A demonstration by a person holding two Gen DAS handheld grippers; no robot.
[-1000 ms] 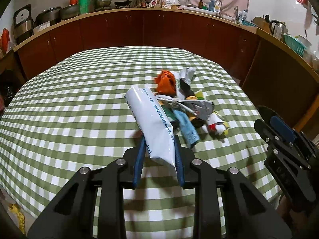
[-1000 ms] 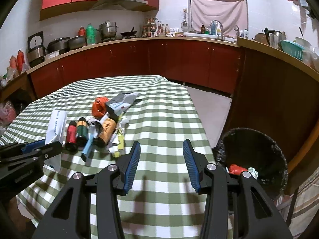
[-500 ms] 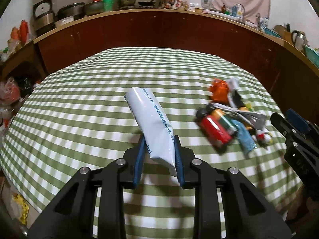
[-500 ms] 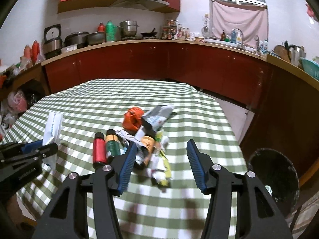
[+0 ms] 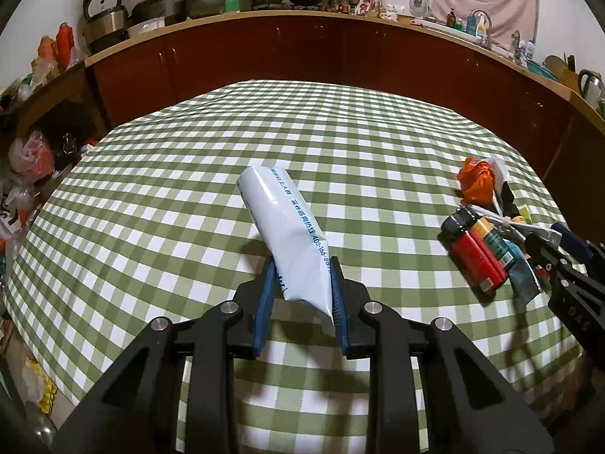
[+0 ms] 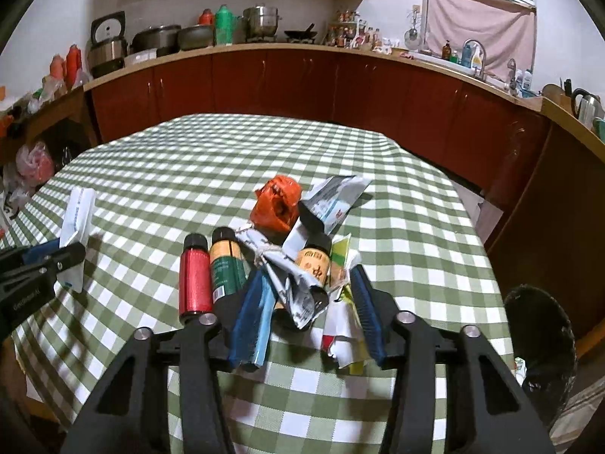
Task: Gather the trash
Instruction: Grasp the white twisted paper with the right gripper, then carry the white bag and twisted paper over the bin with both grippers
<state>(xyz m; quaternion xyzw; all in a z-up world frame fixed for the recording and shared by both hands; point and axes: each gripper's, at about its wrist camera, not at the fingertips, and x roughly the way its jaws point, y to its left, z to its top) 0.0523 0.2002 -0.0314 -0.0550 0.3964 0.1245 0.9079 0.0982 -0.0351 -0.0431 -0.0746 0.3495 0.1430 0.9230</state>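
1. Green-and-white checked cloth covers the bench (image 5: 159,204), which carries the trash.
2. Left tongs (image 5: 300,295): the blue pads are closed on the lower end of a white plastic packet (image 5: 289,234), which is held clear of the cloth and slants up and away to the left. Blue print runs along its edge; the digits "400-166-88" can be read, and the characters before them are too small to make out.
3. Right tongs (image 6: 308,314): wide open, the two blue pads on either side of the near end of the trash pile, closed on nothing. Whether the pads touch the items cannot be told.
4. Trash pile, between and beyond the right tongs: a red bottle (image 6: 194,282) with a black cap; just beside it a green-labelled bottle (image 6: 225,265); a crumpled silver wrapper (image 6: 297,283); an orange-labelled bottle (image 6: 314,265) whose characters are not legible; an orange plastic bag (image 6: 278,204); a grey-and-white pouch (image 6: 334,198) at the far end.
5. Black trash bin (image 6: 540,344): on the floor to the right of the bench.
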